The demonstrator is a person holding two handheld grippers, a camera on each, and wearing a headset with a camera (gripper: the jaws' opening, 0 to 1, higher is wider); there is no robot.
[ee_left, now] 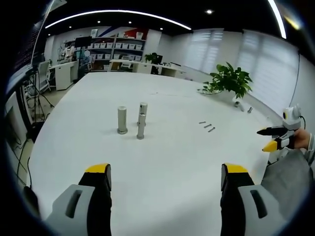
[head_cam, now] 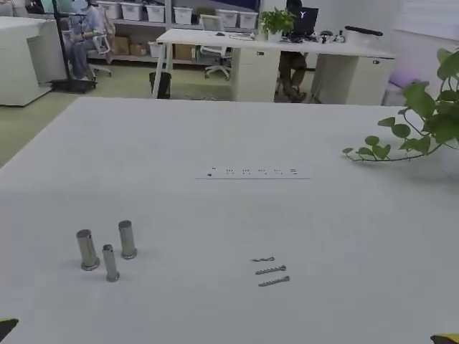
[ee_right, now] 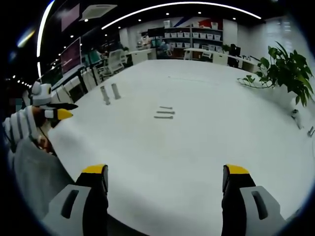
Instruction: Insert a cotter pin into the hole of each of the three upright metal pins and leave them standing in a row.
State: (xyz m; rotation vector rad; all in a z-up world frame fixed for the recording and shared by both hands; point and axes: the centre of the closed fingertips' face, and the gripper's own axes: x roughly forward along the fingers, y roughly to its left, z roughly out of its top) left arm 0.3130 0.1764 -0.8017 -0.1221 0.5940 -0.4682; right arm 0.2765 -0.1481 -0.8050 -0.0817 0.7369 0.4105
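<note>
The left gripper [ee_left: 166, 172] hangs over the near edge of the white table [head_cam: 215, 136] with its two yellow-tipped jaws spread wide and nothing between them. The right gripper [ee_right: 165, 172] is just as wide open and just as empty, above the same edge further to the right. Each one shows at the side of the other's view, held in a hand with a grey sleeve. In the head view a sliver of yellow and black peeps in at each bottom corner. Ahead of the left gripper the three metal pins [head_cam: 110, 254] stand upright on the table in a tight triangle, close together, two behind and a thinner one in front. No cotter pin sits in any of them. The three cotter pins [head_cam: 270, 271] lie flat well to the right of them, parallel, one below the other in a short stack, ahead of the right gripper. Further back a strip of sockets [head_cam: 252, 172] is set into the tabletop, and a leafy green plant [head_cam: 430, 118] trails over the right side. Beyond the table are white desks, shelves of white bins and a seated person.
</note>
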